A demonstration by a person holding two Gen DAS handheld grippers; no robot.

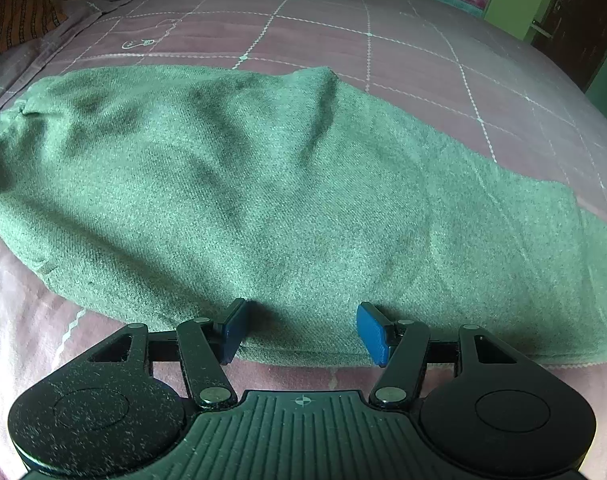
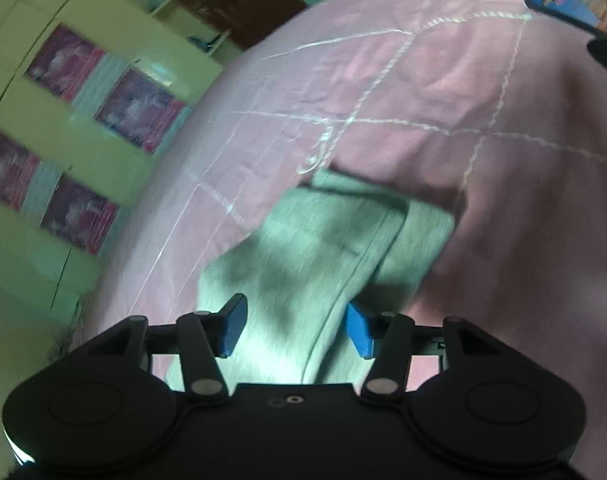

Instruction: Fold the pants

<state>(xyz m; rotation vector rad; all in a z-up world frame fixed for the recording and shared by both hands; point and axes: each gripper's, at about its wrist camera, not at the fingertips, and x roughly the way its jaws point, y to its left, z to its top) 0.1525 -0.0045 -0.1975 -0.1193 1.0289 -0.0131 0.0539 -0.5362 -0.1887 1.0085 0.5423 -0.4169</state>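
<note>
I hold two grippers over a bed (image 1: pixel 423 60) with a pink cover. The cover has thin white lines that make big squares.

The green pants (image 1: pixel 263 184) lie flat on the bed, right in front of my left gripper (image 1: pixel 301 330). They are long and thin. Their long way runs across my left fingers, from far out on the left to far out on the right. The left end looks wide and round. The right side gets narrow and runs out of my left view. The near edge of the pants sits just in front of my blue left fingertips (image 1: pixel 233 330). My left fingers are spread wide apart. They hold nothing. I cannot tell if the tips touch the cloth.

My right gripper (image 2: pixel 297 330) is over the other part of the pants (image 2: pixel 303 256). Here the pants point away from me, straight ahead between my fingers. The end of the legs (image 2: pixel 383 216) is out in front, and one layer lies on top of the other. A seam runs along the cloth near my right-side blue fingertip (image 2: pixel 359 334). My right fingers are spread wide too, with cloth showing between them, but they do not pinch it. This view is blurry.

Far ahead of my right fingers, to the right, a blue box (image 2: pixel 575 0) is at the edge of the bed. To the left is a green cupboard (image 2: pixel 83 128) with dark pictures on it.
</note>
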